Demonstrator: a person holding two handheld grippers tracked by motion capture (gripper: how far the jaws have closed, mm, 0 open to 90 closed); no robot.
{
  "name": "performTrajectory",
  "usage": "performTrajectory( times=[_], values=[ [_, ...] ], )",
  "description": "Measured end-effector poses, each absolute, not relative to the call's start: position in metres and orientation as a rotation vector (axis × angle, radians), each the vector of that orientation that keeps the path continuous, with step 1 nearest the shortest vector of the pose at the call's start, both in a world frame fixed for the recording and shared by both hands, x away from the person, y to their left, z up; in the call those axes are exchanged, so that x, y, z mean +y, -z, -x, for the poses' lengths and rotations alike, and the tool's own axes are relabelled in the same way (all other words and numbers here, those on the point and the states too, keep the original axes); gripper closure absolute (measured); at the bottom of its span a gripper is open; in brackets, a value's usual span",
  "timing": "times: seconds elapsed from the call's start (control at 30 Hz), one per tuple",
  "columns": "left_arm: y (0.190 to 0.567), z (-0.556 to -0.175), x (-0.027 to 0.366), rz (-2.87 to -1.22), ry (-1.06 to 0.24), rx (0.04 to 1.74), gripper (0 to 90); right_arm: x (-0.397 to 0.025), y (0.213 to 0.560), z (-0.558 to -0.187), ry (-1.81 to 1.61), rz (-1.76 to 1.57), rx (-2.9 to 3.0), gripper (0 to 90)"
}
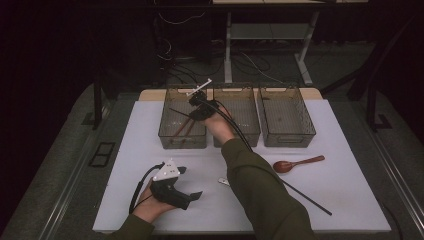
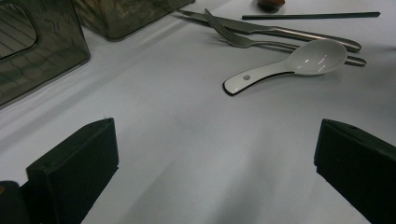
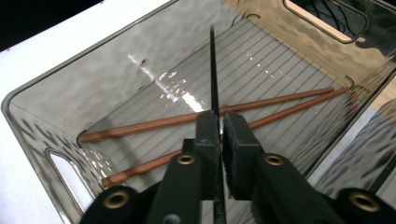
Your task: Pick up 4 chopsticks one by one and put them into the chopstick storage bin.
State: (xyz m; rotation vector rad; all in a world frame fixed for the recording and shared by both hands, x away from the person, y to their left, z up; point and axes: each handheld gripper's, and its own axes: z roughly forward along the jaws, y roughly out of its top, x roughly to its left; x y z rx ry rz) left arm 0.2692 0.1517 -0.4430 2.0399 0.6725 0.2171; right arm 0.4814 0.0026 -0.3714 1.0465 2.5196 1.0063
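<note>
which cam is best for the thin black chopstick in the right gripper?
Right gripper view: the thin black chopstick is pinched between the shut jaws of the right gripper over the smoky plastic bin. High view shows it small.

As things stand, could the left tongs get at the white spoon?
Probably yes: the left tongs stand open, low over bare table, and the white spoon lies ahead with nothing between; a fork lies just behind it.

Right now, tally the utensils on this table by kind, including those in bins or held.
Chopsticks: 4 (2 brown chopsticks in the bin, held black chopstick in the right gripper, loose black chopstick)
Spoons: 2 (white spoon, brown spoon)
Fork: 1
Knife: 1
Total: 8
</note>
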Motion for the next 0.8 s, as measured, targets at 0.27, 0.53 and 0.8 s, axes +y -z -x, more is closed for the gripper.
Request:
performTrajectory(
  times=[0.27, 0.53, 0.8],
  values=[
    [0.443, -0.269, 0.152, -2.037, -0.222, 0.678, 0.0, -0.006, 0.366, -0.481, -1.081, -1.042, 2.553, 56.2],
    [0.442, -0.269, 0.152, -2.04, -0.226, 0.68, 0.0, -0.027, 0.355, -0.471, -1.153, -1.034, 2.526, 46.7],
    [0.443, -0.269, 0.152, -2.036, -0.221, 0.684, 0.0, -0.051, 0.351, -0.459, -1.192, -0.984, 2.536, 43.4]
  ],
)
